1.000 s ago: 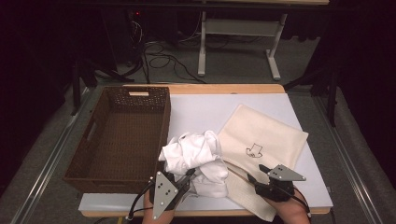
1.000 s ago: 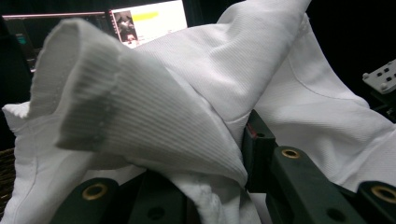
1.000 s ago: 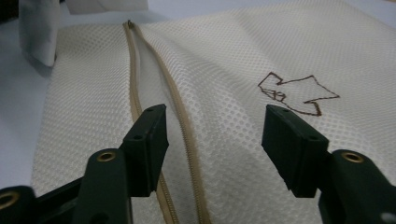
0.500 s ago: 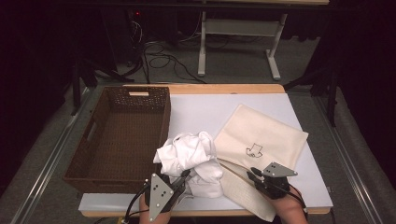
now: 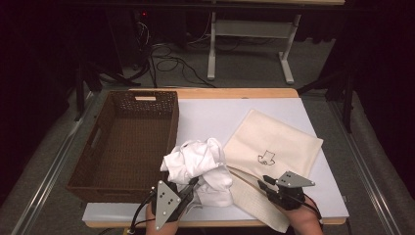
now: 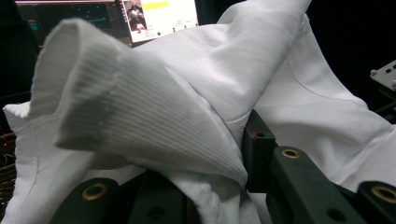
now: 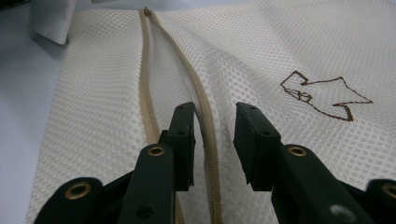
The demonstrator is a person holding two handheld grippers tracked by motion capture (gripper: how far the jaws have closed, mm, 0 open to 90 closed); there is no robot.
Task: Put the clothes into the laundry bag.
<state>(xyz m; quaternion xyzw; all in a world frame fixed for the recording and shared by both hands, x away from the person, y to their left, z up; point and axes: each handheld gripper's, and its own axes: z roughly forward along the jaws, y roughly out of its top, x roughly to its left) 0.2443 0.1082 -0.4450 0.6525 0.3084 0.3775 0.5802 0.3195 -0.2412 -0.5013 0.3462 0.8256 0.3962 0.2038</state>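
1. Dark room, cables on grey floor beyond desk.
2. Brown wicker basket at left of desk.
3. Cream mesh bag flat at right, zipper between parted jaws of right gripper.
4. Crumpled white shirt beside basket, pinched by left gripper at desk's near edge.

Dim room, grey carpet floor, white-legged desk beyond, cables on carpet.

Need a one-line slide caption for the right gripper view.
Right gripper, jaws open, straddles one open zipper edge of a cream mesh laundry bag.
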